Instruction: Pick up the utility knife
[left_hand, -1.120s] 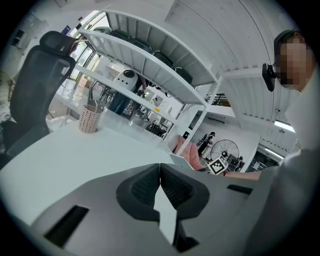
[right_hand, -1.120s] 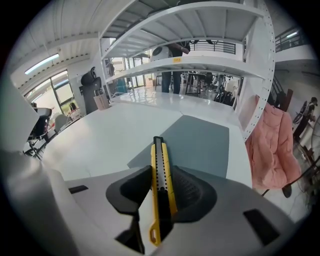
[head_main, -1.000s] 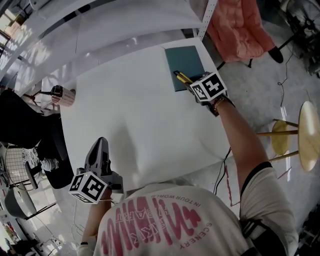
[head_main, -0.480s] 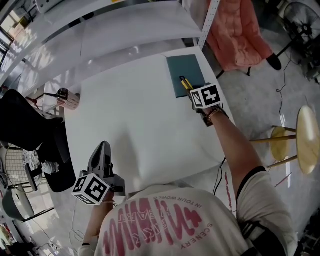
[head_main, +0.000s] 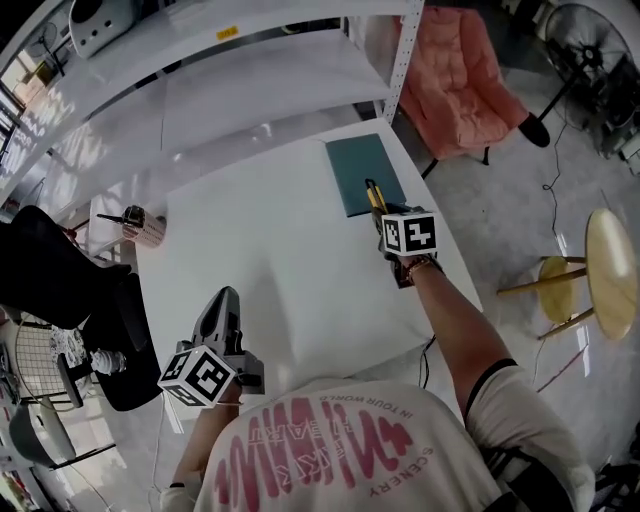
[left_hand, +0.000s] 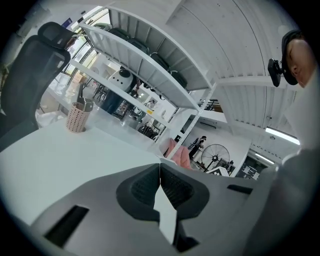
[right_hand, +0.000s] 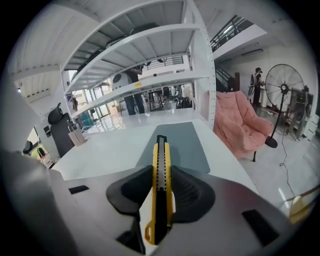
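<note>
Right claw (right_hand: 161, 200) clamps the utility knife (right_hand: 161, 165) by its flat sides — a steady hold for lifting — near the counter's (head_main: 260, 250) far right corner; left claw (left_hand: 160, 187) idles, closed on nothing.

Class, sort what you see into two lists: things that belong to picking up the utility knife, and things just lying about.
Belongs to the job:
yellow and black utility knife; right gripper, shut on it.

Just lying about:
teal rectangular mat; pink perforated pen holder; pink padded armchair; round wooden stool; left gripper, shut and empty.
</note>
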